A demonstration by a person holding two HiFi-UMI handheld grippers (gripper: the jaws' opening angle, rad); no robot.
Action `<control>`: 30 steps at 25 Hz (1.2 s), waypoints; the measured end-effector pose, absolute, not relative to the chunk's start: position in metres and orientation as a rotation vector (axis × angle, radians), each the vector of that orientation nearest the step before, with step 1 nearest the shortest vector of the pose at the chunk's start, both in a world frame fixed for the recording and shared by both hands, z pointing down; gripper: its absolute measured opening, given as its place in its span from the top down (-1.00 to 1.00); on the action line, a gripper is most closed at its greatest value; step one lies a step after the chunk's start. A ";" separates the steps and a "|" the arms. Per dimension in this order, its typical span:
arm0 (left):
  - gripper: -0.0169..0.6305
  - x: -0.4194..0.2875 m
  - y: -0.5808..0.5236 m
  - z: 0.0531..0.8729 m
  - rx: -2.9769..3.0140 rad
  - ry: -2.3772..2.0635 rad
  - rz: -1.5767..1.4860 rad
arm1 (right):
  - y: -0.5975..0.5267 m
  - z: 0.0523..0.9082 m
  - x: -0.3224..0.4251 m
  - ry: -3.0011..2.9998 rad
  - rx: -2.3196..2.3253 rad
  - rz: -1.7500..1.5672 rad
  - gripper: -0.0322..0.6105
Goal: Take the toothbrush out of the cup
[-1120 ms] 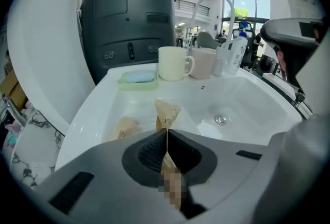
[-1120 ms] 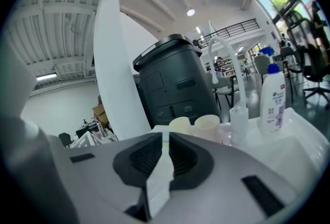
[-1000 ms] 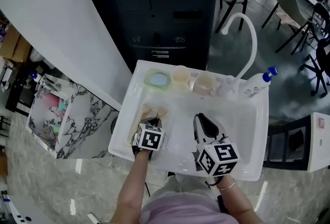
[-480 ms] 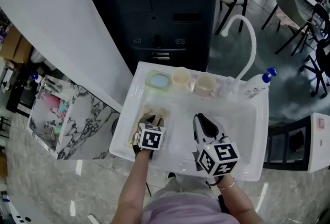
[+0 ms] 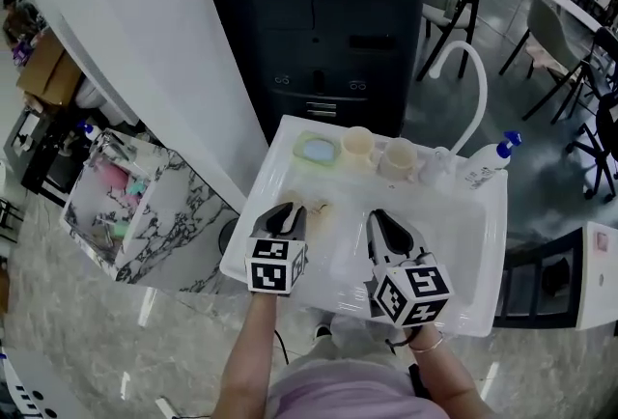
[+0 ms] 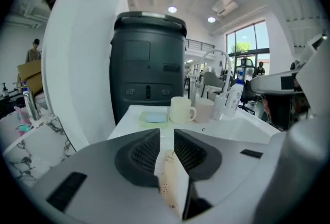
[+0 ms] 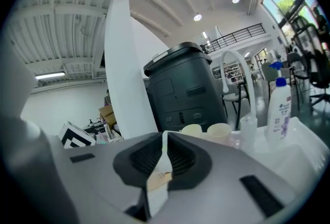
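Note:
No toothbrush shows in any view. A cream cup (image 5: pixel 357 147) and a pinkish cup (image 5: pixel 398 158) stand on the back ledge of the white sink (image 5: pixel 449 238); both also appear as the cream cup (image 6: pixel 180 110) and the pinkish cup (image 7: pixel 220 131). My left gripper (image 5: pixel 288 210) hovers over the sink's left ledge, its jaws closing with a narrow gap. A beige printed packet (image 6: pixel 172 181) shows through that gap and seems to lie on the ledge below. My right gripper (image 5: pixel 384 220) hangs over the basin, shut on a thin white paper strip (image 7: pixel 156 181).
A green soap dish (image 5: pixel 316 150) sits left of the cups. The curved white tap (image 5: pixel 473 69) and a blue-capped bottle (image 5: pixel 486 161) stand at the sink's back right. A tall black cabinet (image 5: pixel 319 21) rises behind. A marble-patterned box (image 5: pixel 126 205) of small items is at left.
My left gripper has lifted off the beige packet on the left ledge, and its jaws have parted. The right gripper has shifted only slightly.

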State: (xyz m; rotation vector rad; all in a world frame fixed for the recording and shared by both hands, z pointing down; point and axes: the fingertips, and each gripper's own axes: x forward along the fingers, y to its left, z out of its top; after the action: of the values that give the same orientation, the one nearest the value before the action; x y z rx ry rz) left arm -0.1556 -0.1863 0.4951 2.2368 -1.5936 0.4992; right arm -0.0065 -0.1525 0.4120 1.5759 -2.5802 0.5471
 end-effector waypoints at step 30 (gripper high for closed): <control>0.94 -0.247 -0.069 0.408 2.235 -1.888 0.053 | -0.074 0.380 -0.066 -2.680 1.441 0.396 0.89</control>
State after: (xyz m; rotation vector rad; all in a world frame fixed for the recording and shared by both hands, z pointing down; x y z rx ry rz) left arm -0.2468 -0.0690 0.4078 2.2354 -1.8881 0.0527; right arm -0.0660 -0.0745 0.3801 1.4410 -2.6803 0.3958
